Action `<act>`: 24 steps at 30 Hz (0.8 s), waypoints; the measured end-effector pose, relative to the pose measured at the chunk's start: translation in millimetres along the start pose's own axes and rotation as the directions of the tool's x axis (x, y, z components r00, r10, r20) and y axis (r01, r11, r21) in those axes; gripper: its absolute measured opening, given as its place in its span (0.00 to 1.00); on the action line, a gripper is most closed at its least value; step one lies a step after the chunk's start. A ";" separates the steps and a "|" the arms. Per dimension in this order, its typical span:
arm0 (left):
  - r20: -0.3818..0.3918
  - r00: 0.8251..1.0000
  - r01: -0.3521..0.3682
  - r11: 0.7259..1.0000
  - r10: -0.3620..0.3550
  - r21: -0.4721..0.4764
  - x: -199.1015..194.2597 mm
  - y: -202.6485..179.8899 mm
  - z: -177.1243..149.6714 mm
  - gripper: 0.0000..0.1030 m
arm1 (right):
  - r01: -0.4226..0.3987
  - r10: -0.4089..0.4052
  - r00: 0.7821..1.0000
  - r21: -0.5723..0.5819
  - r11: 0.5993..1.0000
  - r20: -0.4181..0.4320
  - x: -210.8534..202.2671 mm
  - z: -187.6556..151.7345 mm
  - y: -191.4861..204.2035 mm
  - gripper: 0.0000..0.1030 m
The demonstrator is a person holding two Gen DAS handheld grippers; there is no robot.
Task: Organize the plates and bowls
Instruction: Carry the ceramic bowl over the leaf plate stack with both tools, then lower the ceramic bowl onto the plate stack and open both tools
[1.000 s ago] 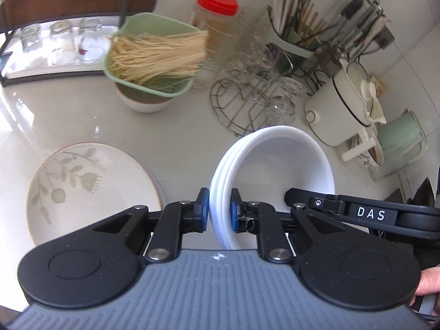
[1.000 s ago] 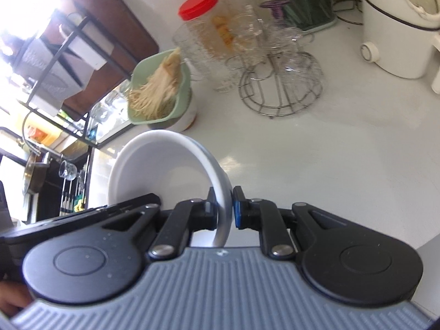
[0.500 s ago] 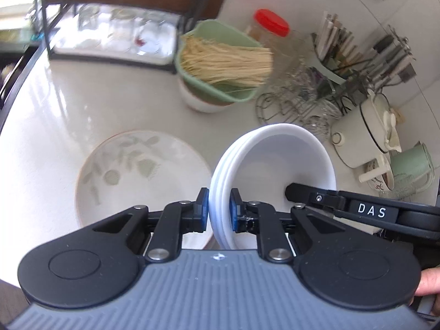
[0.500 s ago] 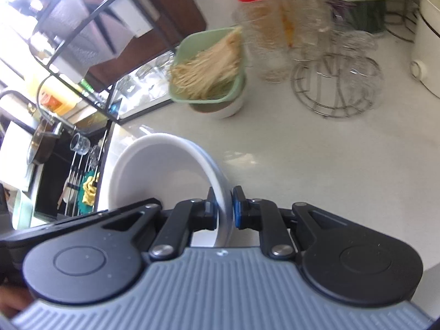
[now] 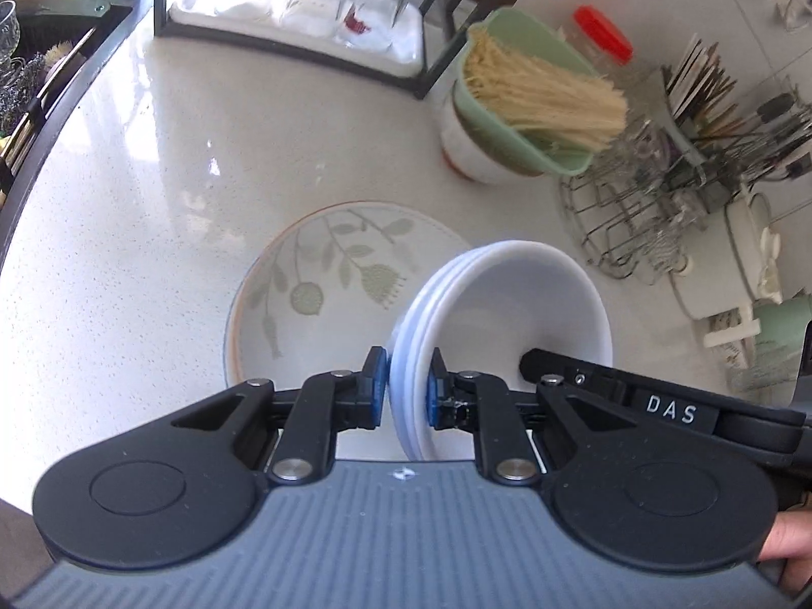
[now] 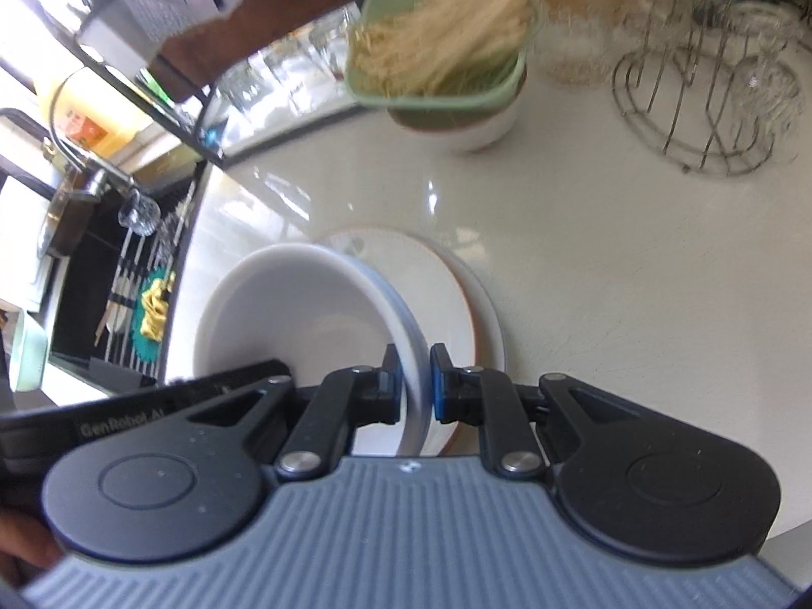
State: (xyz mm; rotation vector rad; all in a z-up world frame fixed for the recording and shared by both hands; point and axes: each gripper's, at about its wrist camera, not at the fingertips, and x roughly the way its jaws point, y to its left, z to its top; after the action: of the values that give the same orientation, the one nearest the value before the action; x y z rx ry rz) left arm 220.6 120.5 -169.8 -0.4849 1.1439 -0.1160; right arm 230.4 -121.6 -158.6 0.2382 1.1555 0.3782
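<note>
A stack of nested white bowls [image 5: 512, 304] hangs between both grippers above the counter. My left gripper [image 5: 404, 388] is shut on the stack's left rim. On the opposite rim my right gripper [image 6: 416, 388] is shut, and its black finger [image 5: 609, 391] shows at the right of the left wrist view. The bowls [image 6: 299, 314] fill the lower left of the right wrist view. Just beyond and partly under them lies a leaf-patterned plate [image 5: 330, 279], seen with its brown rim [image 6: 446, 294] on the white counter.
A green basket of dry noodles [image 5: 528, 96] sits on a white bowl at the back. A wire glass rack [image 5: 639, 213], utensil holder [image 5: 710, 101] and red-lidded jar [image 5: 601, 38] crowd the right. Glasses stand on a dark shelf tray [image 5: 314, 5]; the sink [image 6: 101, 274] lies left.
Both grippers carried the bowl stack leftward and lower, so the leaf plate now lies directly ahead and partly beneath the bowls. Both grips are unchanged.
</note>
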 end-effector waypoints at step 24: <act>-0.031 0.999 -0.046 0.997 0.044 -0.068 18.4 20.5 10.2 0.20 | 0.016 -0.016 0.999 -0.012 1.000 -0.050 33.2 8.7 1.8 0.32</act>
State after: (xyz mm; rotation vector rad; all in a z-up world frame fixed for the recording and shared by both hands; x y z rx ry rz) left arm 234.3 135.9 -190.8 -0.5200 1.1895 -0.0447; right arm 249.7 -106.3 -182.4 0.2101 1.2033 0.3784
